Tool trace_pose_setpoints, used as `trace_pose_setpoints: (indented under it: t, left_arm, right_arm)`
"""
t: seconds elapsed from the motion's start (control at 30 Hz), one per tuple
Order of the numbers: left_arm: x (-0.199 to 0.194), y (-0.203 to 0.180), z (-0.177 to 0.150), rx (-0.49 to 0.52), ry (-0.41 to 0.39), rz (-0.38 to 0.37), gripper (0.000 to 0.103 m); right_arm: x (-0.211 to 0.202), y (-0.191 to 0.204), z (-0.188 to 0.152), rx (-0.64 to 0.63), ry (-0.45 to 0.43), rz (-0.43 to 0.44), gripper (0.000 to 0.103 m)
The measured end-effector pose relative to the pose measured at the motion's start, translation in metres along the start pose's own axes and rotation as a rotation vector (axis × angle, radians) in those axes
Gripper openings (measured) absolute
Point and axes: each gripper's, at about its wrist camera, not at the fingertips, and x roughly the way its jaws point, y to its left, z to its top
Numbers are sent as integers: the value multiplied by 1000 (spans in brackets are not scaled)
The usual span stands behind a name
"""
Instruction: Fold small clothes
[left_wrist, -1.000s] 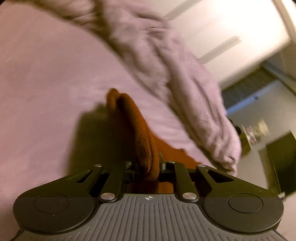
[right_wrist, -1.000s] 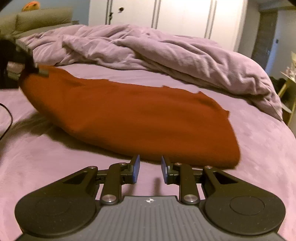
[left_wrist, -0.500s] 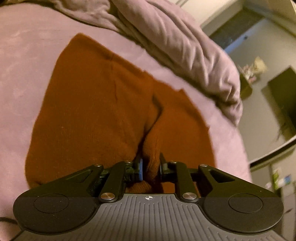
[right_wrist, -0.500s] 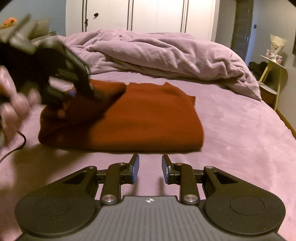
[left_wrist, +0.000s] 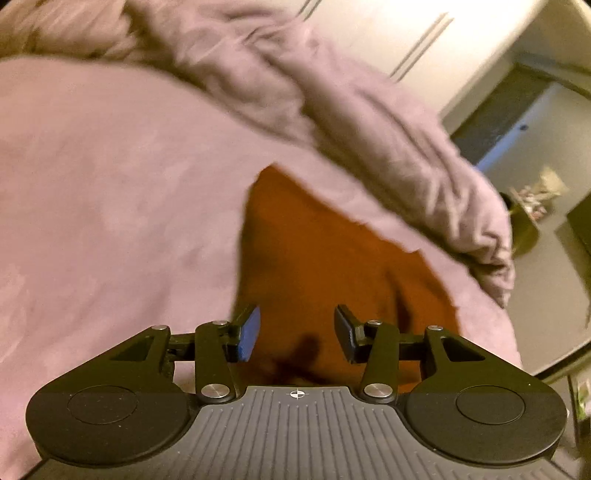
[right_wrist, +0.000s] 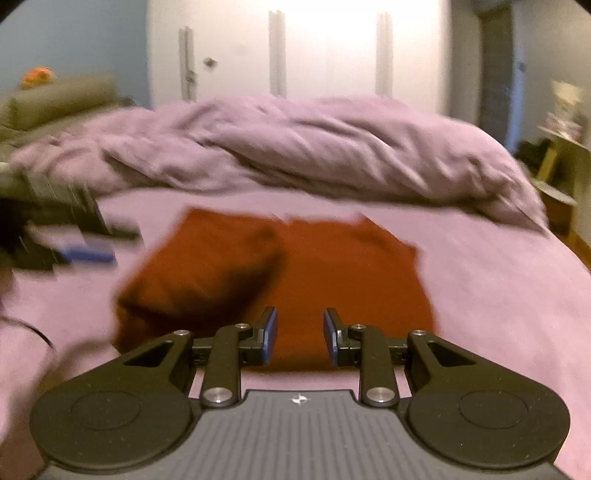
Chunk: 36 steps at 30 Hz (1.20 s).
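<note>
Rust-red garment (right_wrist: 332, 273) folded on lilac bedsheet (right_wrist: 498, 288). Left gripper (left_wrist: 295, 332) released, just above garment. Right gripper (right_wrist: 300, 334) released at garment's near edge.

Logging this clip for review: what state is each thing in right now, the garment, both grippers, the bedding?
Garment: rust-red, lying on the bed, left part folded over onto itself, held by neither gripper.
Left gripper: open, empty, above the garment's edge.
Right gripper: open, empty, at the garment's near edge.
Duvet: crumpled in a heap behind the garment.
Bed: covered by a mauve sheet.
Wardrobe doors: shut.
</note>
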Motion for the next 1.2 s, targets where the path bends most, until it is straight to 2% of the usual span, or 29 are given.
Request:
trace_pose_setpoints:
  t: [0.1,0.2,0.3,0.4,0.5,0.6,0.7,0.77,0.93,0.97,1.0,1.03,1.13,1.2]
  left_arm:
    - [20,4,-1,-7,59,20,49]
    - [34,3,-9,15,90,26,52]
    - [38,1,-11,55,95,30,56]
    - [30,10,-15,67,111,-2,61]
    - [29,17,-15,52,106,-7,63]
    - [29,19,-16,23,113,-18,63]
    - [28,17,-17,34,108,-12,64]
    - [28,16,-17,36,110,-13,64]
    - [27,19,-17,23,111,-9,67]
    - [25,19,-16,17,108,-10,67]
    - [22,17,-16,19,104,-14,67]
    - [18,14,-15,23,96,-17,67]
    - [7,5,-9,22,69,-42,67]
    - [5,-3,-5,38,60,-46,67]
  right_arm:
    - [9,25,21,-63,-73,68,22]
    - [26,40,31,-101,-66,114,21]
    - [58,38,22,-122,50,83,14]
    - [92,13,0,-83,231,6,12]
    - [84,-20,0,91,225,53,13]
    - [74,-40,13,261,183,140,16]
    - [77,-42,24,362,174,276,27]
    - [88,-39,31,379,213,336,44]
    - [130,-31,31,448,322,384,47]
    - [133,-30,31,458,318,380,41]
    - [132,-29,31,449,305,368,30]
    - [128,-28,32,441,276,355,10]
    - [109,-26,38,361,186,309,9]
    - [101,-26,41,305,156,275,8]
